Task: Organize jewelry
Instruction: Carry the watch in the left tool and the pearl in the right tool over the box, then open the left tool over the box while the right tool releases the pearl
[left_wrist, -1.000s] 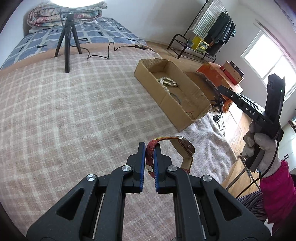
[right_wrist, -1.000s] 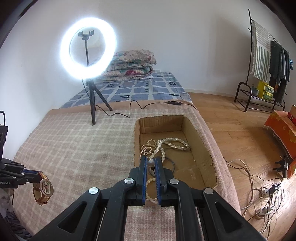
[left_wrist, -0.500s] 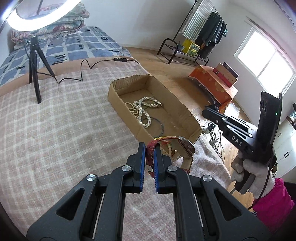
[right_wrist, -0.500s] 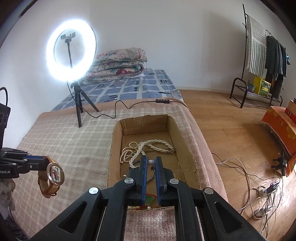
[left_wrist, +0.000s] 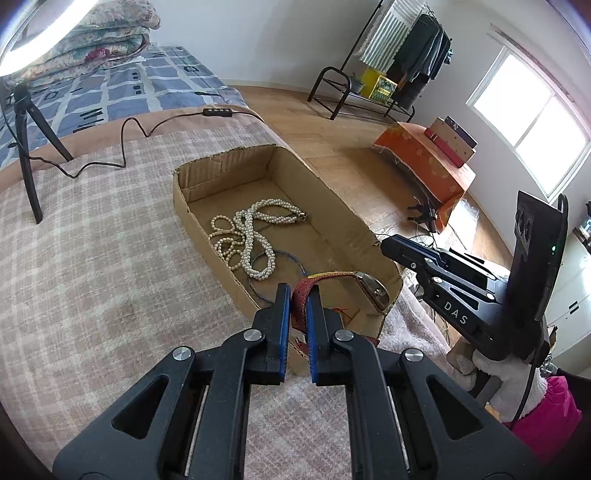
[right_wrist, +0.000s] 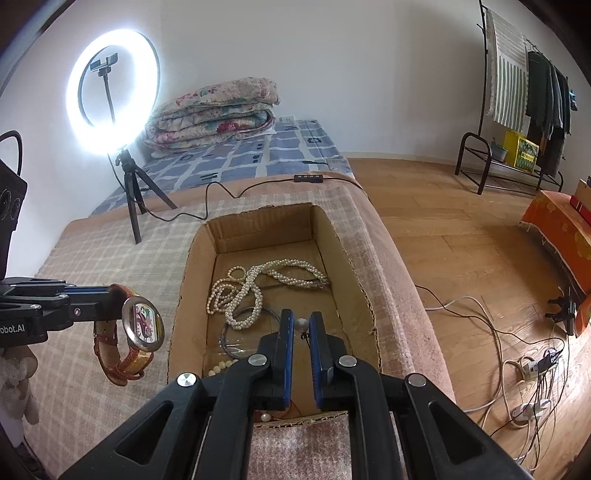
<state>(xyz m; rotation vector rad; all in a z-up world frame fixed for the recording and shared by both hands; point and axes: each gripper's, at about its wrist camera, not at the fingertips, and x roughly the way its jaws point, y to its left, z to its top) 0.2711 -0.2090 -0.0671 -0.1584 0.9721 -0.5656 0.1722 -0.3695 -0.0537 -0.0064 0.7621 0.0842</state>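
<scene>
A cardboard box lies on the plaid bed cover and holds pearl necklaces and a thin dark bangle. My left gripper is shut on the red strap of a wristwatch and holds it above the box's near left edge. My right gripper is shut on a small pearl bead piece over the near part of the box.
A lit ring light on a tripod stands at the back left with its cable running across the cover. Folded quilts lie behind. Right of the bed are wooden floor, loose cables, an orange-draped stand and a clothes rack.
Both grippers have moved toward the box. The watch has come from left of the box to its near left edge. The right gripper has come closer over the near end.
</scene>
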